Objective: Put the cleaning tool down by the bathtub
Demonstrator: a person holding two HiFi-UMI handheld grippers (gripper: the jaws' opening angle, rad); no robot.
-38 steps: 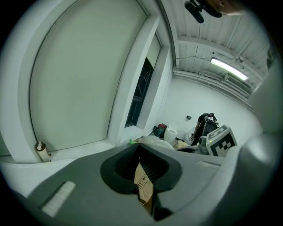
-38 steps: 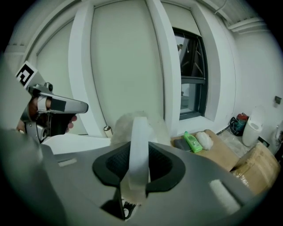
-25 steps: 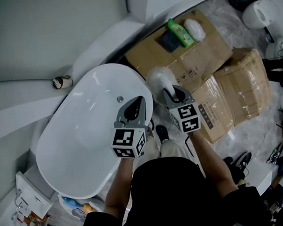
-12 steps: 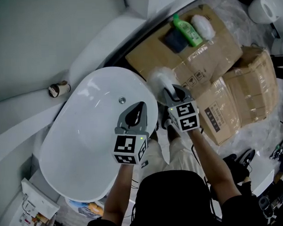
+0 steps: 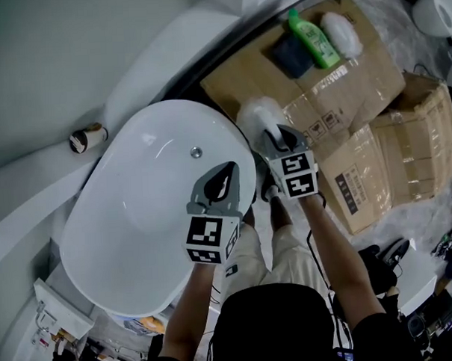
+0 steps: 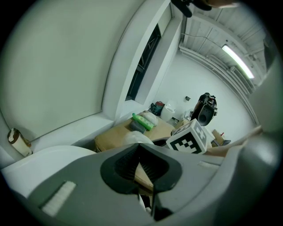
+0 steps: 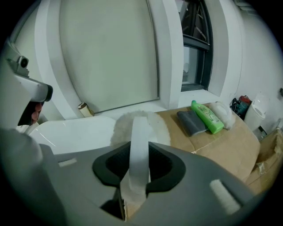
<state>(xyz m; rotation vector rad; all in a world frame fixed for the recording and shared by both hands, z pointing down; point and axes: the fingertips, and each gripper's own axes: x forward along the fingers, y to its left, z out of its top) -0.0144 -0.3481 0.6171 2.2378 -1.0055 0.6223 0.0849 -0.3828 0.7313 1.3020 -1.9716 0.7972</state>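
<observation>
Glossy white bathtub [image 5: 130,217] — fluffy cleaning tool [image 5: 257,116] head, matt brown cardboard boxes [image 5: 334,81] — green plastic bottle [image 5: 314,37].

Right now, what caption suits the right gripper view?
Right gripper grips a fluffy white brush beside the bathtub.

The place looks like a bare storage or fit-out room staged as a bathroom, not a lived-in home. A freestanding white bathtub [image 5: 78,220] stands beside taped cardboard boxes [image 5: 371,72] (one serves as a shelf for a green bottle [image 5: 314,36]). Crinkled plastic sheeting [image 5: 429,208] lies underfoot, and a strip light [image 6: 238,61] runs overhead between plain white walls.
</observation>
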